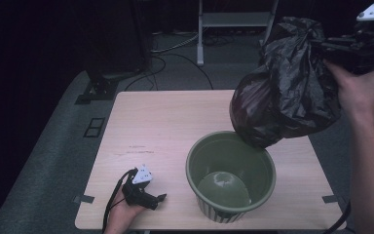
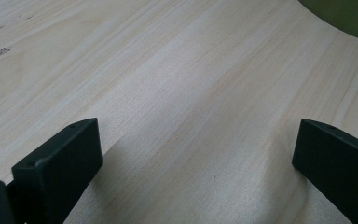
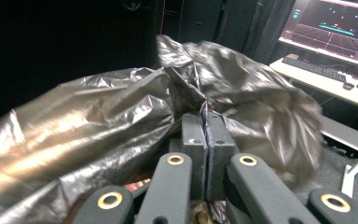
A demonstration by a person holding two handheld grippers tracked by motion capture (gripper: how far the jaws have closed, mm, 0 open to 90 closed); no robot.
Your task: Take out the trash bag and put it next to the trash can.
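Right gripper [image 1: 321, 48], jaws clenched on the black bag [image 1: 285, 83], which hangs down-left over the green pot [image 1: 231, 176]; left gripper [image 1: 158, 199] rests released.

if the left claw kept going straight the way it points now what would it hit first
Probably the green pot. The left claw rests low on the table, jaws open, aimed rightward toward the pot's base. In the left gripper view only bare wood lies between the jaws, with the pot's edge at the upper right, so it may clip that side.

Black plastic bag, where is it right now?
In the high view the black plastic bag hangs at the right, lifted above the table, its lower end over the far rim of the green bin, pinched in the right gripper.
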